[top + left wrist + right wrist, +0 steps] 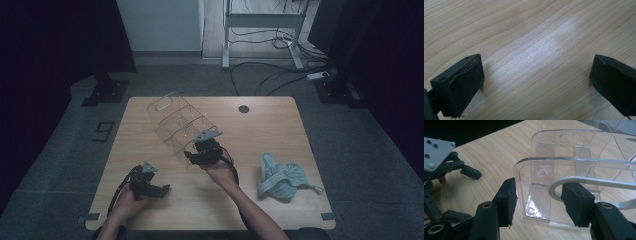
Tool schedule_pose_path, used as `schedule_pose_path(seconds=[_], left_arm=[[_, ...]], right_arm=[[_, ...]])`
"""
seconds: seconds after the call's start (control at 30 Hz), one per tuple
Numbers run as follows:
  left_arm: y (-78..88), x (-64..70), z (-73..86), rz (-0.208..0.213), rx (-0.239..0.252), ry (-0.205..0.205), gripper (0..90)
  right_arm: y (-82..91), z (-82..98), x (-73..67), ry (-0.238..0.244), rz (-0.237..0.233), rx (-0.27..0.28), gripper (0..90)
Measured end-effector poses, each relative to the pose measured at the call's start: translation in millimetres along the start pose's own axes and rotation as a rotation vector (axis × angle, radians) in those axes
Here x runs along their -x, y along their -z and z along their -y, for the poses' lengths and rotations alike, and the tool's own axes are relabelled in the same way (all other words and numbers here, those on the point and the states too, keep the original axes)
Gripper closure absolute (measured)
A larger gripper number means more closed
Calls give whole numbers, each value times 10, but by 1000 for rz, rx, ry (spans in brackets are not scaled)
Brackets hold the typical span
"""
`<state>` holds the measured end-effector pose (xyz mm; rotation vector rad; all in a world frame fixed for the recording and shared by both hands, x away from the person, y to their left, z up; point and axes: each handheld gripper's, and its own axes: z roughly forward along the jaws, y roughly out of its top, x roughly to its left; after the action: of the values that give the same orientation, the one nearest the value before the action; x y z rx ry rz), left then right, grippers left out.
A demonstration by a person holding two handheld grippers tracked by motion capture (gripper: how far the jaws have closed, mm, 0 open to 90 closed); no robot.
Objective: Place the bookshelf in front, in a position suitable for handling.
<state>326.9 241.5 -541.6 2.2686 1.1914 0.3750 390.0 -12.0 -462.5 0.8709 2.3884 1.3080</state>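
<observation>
A clear plastic organizer with several compartments lies slantwise on the wooden table. My right gripper is at its near end. In the right gripper view my right gripper has its jaws either side of the organizer's rounded corner. The left pad sits against the outside of the clear wall. The right pad stands a little apart, behind a pale curved strip. My left gripper rests at the front left, open over bare wood, and appears again in the right gripper view.
A crumpled blue-green striped cloth lies at the front right of the table. A small round dark hole sits near the far edge. Beyond the table are desk legs and cables on the floor.
</observation>
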Motion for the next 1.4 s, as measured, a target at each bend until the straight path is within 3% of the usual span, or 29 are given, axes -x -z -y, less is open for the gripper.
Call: schedule_pose_path(seconds=[0.23,0.5,0.67,0.9,1.4], left_arm=[[0,1,0,0,1,1,0],[0,1,0,0,1,1,0],[0,1,1,0,1,1,0],[0,1,0,0,1,1,0],[0,1,1,0,1,1,0]], right_arm=[[36,67,101,-27,19,-19,451],[7,43,78,-53,34,8,334],[-14,5,62,-62,57,16,424],[35,13,104,-51,83,2,446],[179,101,461,-57,213,-24,439]])
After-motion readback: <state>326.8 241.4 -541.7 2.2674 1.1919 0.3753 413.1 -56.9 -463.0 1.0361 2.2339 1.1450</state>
